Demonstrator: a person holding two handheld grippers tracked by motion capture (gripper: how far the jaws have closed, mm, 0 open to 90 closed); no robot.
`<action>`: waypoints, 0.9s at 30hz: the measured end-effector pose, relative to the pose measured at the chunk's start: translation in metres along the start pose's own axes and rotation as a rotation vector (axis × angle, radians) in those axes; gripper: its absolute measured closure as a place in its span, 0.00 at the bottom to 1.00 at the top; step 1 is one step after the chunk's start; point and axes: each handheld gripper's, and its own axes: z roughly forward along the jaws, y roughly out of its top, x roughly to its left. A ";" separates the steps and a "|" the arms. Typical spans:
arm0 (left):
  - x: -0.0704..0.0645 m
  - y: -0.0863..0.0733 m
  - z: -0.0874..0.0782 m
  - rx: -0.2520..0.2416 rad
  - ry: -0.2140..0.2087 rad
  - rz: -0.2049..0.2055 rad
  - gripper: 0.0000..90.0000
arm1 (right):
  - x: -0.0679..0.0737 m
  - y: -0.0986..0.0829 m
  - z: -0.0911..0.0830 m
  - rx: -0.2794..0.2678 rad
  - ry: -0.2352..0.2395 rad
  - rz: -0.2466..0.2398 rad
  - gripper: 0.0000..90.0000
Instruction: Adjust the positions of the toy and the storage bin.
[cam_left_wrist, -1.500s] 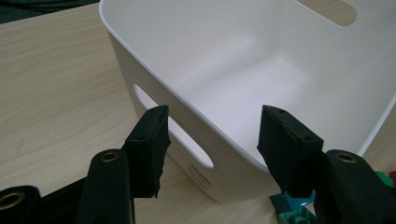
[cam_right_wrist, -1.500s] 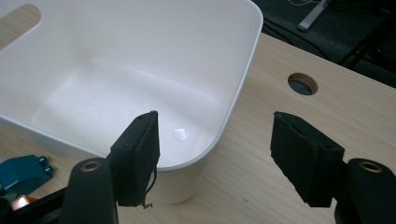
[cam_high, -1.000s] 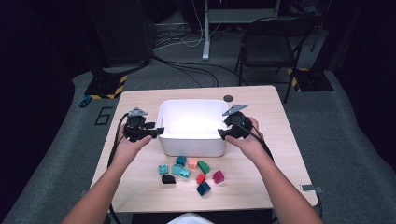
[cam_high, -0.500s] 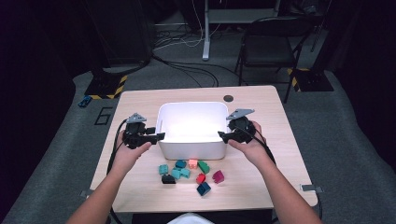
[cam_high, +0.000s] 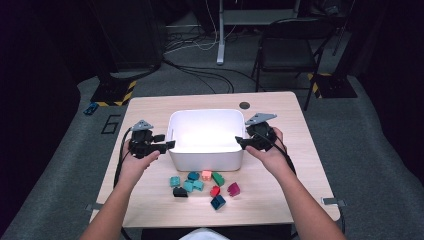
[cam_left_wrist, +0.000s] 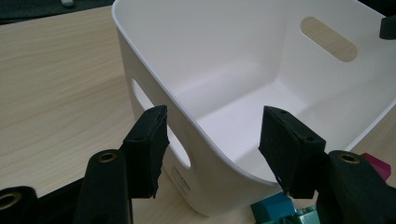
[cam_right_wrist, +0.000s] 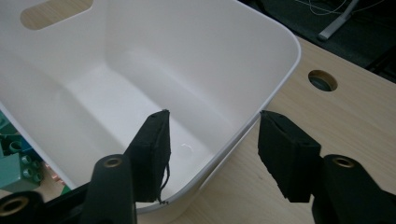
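A white plastic bin stands empty in the middle of the wooden table. My left gripper is open at the bin's left end. In the left gripper view its jaws straddle the bin's wall above a handle slot, one inside and one outside. My right gripper is open at the right end. The right gripper view has the rim passing between its jaws in the same way. Neither pair of jaws presses the wall.
Several small toy blocks lie in front of the bin: teal, green, red, magenta, black, dark blue. A cable hole is behind the bin. A chair stands beyond the table.
The bin and both grippers shifted a little toward the person about a second ago. They have hardly moved since.
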 end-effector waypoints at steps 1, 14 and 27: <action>0.001 0.001 -0.002 -0.008 0.000 0.001 0.46 | 0.000 0.001 -0.003 -0.003 -0.001 -0.001 0.51; 0.002 0.002 -0.012 -0.015 0.002 0.045 0.43 | -0.001 -0.005 -0.040 -0.069 0.000 -0.012 0.49; 0.001 -0.002 -0.005 0.021 -0.036 0.029 0.48 | 0.007 -0.045 -0.071 -0.105 0.011 0.071 0.52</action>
